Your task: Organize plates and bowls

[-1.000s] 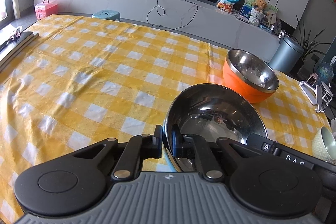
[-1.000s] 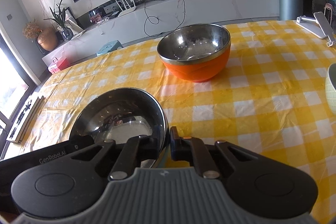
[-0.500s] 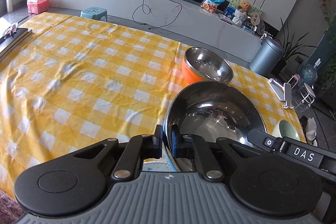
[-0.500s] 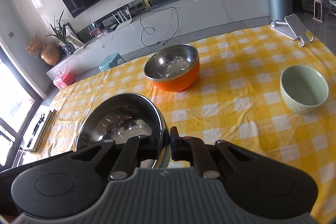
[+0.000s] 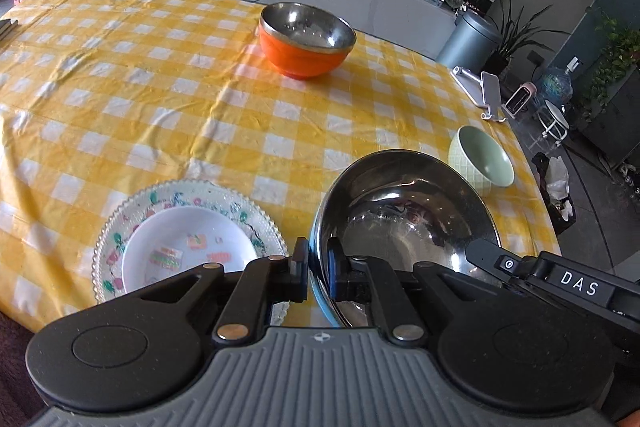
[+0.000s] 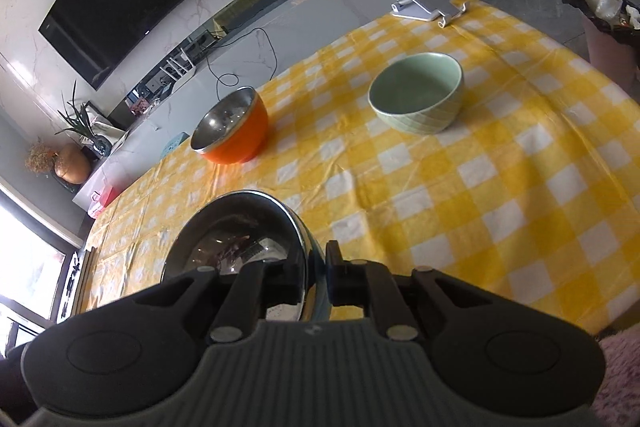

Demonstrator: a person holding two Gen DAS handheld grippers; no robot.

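Currently: both claws, left (image 5: 318,273) and right (image 6: 316,277), clamped on steel bowl (image 5: 404,211) rim, above worktop (image 5: 160,99). Nearby: patterned plate (image 5: 120,227), green bowl (image 6: 416,99), orange bowl (image 5: 306,39). Plate newly in view; orange bowl farther.

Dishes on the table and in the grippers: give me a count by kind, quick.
Bowls: 3 (steel bowl held by both grippers, orange bowl, green bowl)
Plates: 2 (white plate stacked on patterned plate)
Total: 5
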